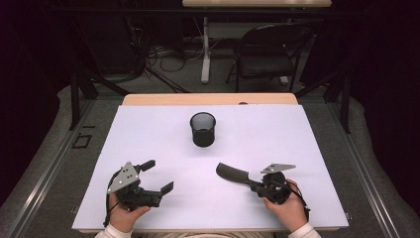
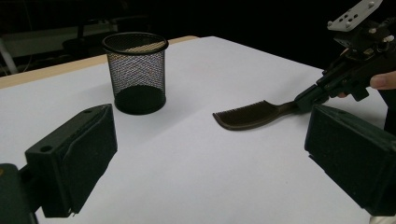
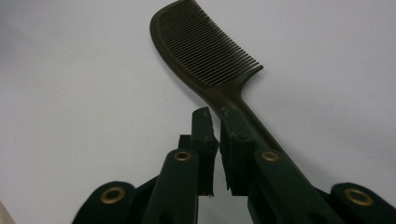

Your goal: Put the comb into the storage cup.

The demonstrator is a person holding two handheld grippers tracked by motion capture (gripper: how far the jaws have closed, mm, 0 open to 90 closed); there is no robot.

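Just now the right hand-held gripper stands nearly closed beside the comb's handle on the white bench, a narrow gap between its jaws, while the left hand-held gripper gapes open and empty.

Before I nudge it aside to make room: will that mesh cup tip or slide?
The mesh cup looks light, being open wire, so it probably slides easily on the smooth white table. It stands taller than wide and appears empty, so a push near the rim may tip it.
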